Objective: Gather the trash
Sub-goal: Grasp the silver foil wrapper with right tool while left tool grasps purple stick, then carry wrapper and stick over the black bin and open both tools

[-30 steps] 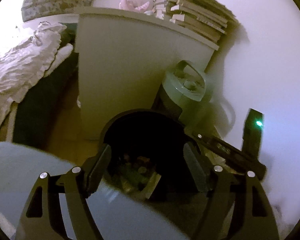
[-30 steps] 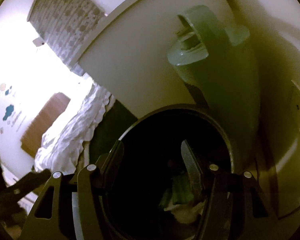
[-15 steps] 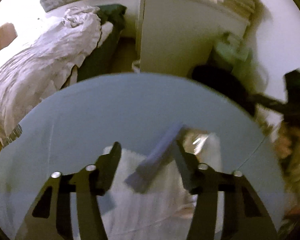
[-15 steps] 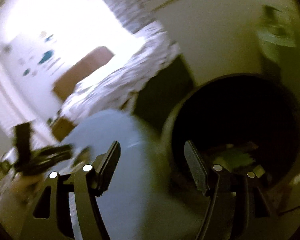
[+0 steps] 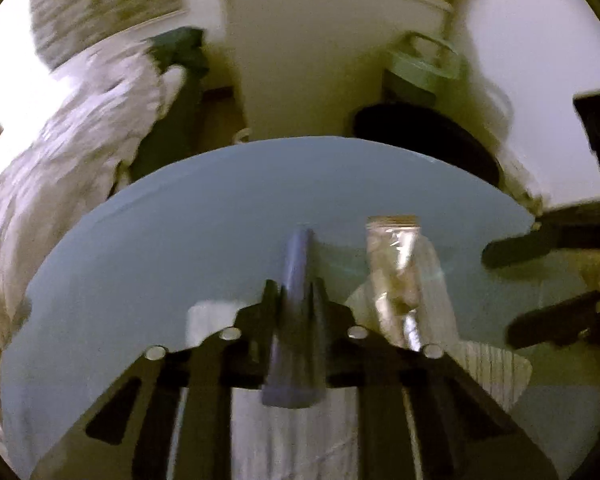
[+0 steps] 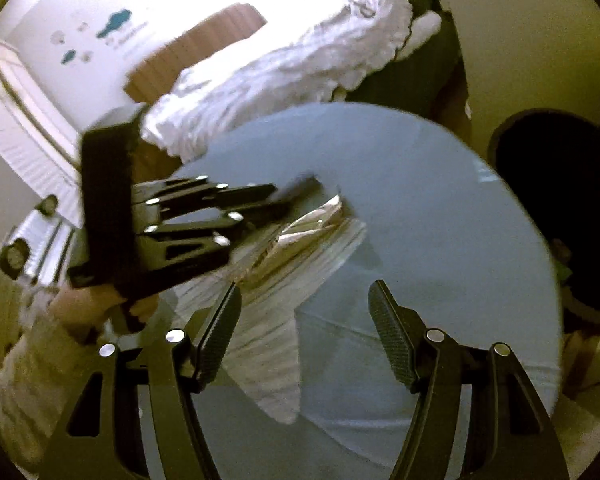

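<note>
Pale blue round table, dark trash and black tools

At 6 o'clock, the round pale blue glass table [image 5: 172, 240] carries a dark navy-blue flat wrapper [image 5: 296, 280], a shiny clear-silver crinkled wrapper [image 5: 396, 256] and white ribbed cloth [image 6: 276, 320]; at 2 o'clock a black round bin [image 5: 424, 140]; at 10 o'clock white ruffled bedding [image 6: 284, 64].
</note>
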A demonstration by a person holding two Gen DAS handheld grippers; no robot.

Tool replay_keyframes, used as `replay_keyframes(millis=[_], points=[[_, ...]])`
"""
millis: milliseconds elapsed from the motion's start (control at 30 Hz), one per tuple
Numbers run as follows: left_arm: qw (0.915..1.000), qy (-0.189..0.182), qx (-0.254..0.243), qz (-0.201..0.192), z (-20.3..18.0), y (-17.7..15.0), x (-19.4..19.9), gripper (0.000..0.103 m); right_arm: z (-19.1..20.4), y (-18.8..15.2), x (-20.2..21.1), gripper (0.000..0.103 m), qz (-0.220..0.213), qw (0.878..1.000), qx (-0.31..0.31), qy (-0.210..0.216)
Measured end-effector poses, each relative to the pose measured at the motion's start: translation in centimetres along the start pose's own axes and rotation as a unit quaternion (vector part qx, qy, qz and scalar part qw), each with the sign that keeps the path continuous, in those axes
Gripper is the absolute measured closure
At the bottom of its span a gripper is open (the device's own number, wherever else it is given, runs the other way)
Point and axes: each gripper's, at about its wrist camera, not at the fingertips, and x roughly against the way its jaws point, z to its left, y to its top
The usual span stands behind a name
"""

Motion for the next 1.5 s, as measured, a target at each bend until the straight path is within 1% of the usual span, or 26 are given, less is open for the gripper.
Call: replay_keyframes(millis=[67, 133, 167, 267, 300, 333, 367, 400, 433, 467, 500, 600, 633, 700, 733, 767, 800, 833, 867, 933, 1033, 1133, 1233, 1333, 1400, 1500], points=[[0.9989, 0.018, 0.043, -0.006, 1.7, -1.2, 1.0, 0.088, 1.0, 0.5, -1.5, 0.037, 0.014, 1.0, 0.002, -0.006], [0.9957, 0.018, 0.09, -0.015, 3.3, -2.6, 2.2, 0.088, 1.8, 1.3, -2.9, 0.037, 0.02, 0.999, 0.01, -0.024], [0.9942, 0.018, 0.104, -0.02, 3.9, -3.0, 2.7, 0.088, 2.2, 1.8, -3.5, 0.037, 0.02, 0.999, 0.014, -0.035], [0.9864, 0.015, 0.157, -0.045, 5.5, -4.8, 4.7, 0.088, 3.3, 3.0, -5.4, 0.037, 0.015, 0.996, 0.035, -0.079], [0.9827, 0.013, 0.176, -0.054, 6.0, -5.3, 5.5, 0.088, 3.6, 3.3, -5.9, 0.041, 0.014, 0.994, 0.044, -0.095], [0.9812, 0.012, 0.184, -0.058, 6.1, -5.6, 5.9, 0.088, 4.2, 3.7, -6.6, 0.05, 0.013, 0.99, 0.063, -0.122], [0.9786, 0.011, 0.195, -0.065, 6.3, -6.0, 6.5, 0.088, 4.5, 3.8, -7.0, 0.057, 0.012, 0.987, 0.078, -0.138], [0.9766, 0.009, 0.203, -0.07, 6.3, -6.2, 6.9, 0.088, 4.8, 3.9, -7.4, 0.072, 0.011, 0.982, 0.099, -0.158], [0.9751, 0.007, 0.209, -0.075, 6.3, -6.3, 7.3, 0.088, 4.7, 3.7, -7.5, 0.082, 0.01, 0.98, 0.11, -0.166], [0.9744, 0.007, 0.211, -0.078, 6.0, -6.1, 7.5, 0.088, 4.6, 3.6, -7.5, 0.083, 0.007, 0.98, 0.116, -0.161], [0.9741, 0.009, 0.211, -0.081, 5.8, -6.0, 7.7, 0.088, 4.0, 3.5, -7.3, 0.09, 0.003, 0.983, 0.112, -0.148], [0.9734, 0.004, 0.21, -0.092, 4.4, -4.5, 7.7, 0.088, 0.7, 3.8, -4.4, 0.092, -0.043, 0.993, 0.073, -0.08], [0.9733, -0.004, 0.208, -0.097, 3.8, -3.5, 7.6, 0.088, -1.1, 3.8, -2.5, 0.092, -0.072, 0.994, 0.05, -0.061], [0.9738, -0.017, 0.201, -0.105, 2.9, -1.6, 7.2, 0.088, -3.8, 3.9, 0.6, 0.092, -0.12, 0.991, 0.021, -0.05], [0.9743, -0.028, 0.194, -0.11, 2.0, 0.0, 6.7, 0.088, -5.3, 3.9, 2.3, 0.092, -0.148, 0.988, 0.01, -0.051], [0.9745, -0.034, 0.19, -0.114, 1.2, 1.1, 6.5, 0.088, -7.4, 4.0, 4.6, 0.092, -0.183, 0.982, -0.005, -0.057], [0.9749, -0.042, 0.183, -0.12, 0.4, 2.3, 6.0, 0.088, -9.1, 4.2, 6.3, 0.092, -0.208, 0.976, -0.018, -0.063], [0.9753, -0.051, 0.176, -0.124, -0.5, 3.6, 5.5, 0.088, -11.4, 4.1, 8.6, 0.092, -0.239, 0.968, -0.035, -0.073], [0.9755, -0.064, 0.167, -0.129, -1.8, 5.5, 4.5, 0.088, -13.0, 4.3, 9.7, 0.092, -0.256, 0.962, -0.046, -0.082], [0.9753, -0.088, 0.154, -0.132, -4.0, 8.3, 3.0, 0.088, -16.9, 4.4, 12.5, 0.092, -0.289, 0.949, -0.077, -0.101], [0.976, -0.109, 0.127, -0.139, -7.1, 11.4, 0.8, 0.088, -21.2, 3.8, 14.8, 0.092, -0.319, 0.934, -0.104, -0.127], [0.9771, -0.13, 0.104, -0.132, -10.1, 14.4, -2.4, 0.088, -24.4, 3.2, 15.0, 0.092, -0.332, 0.924, -0.13, -0.134], [0.9785, -0.137, 0.098, -0.118, -11.7, 15.9, -4.8, 0.088, -26.7, 3.2, 14.4, 0.092, -0.326, 0.923, -0.152, -0.136], [0.9799, -0.142, 0.094, -0.104, -13.1, 17.2, -7.4, 0.088, -27.6, 3.6, 14.4, 0.092, -0.324, 0.923, -0.141, -0.151], [0.9806, -0.143, 0.092, -0.098, -13.4, 17.5, -8.1, 0.088, -27.6, 4.0, 13.9, 0.092, -0.322, 0.924, -0.144, -0.151], [0.9815, -0.144, 0.089, -0.09, -14.0, 17.7, -9.1, 0.088, -27.9, 3.5, 14.0, 0.092, -0.32, 0.923, -0.151, -0.153]])
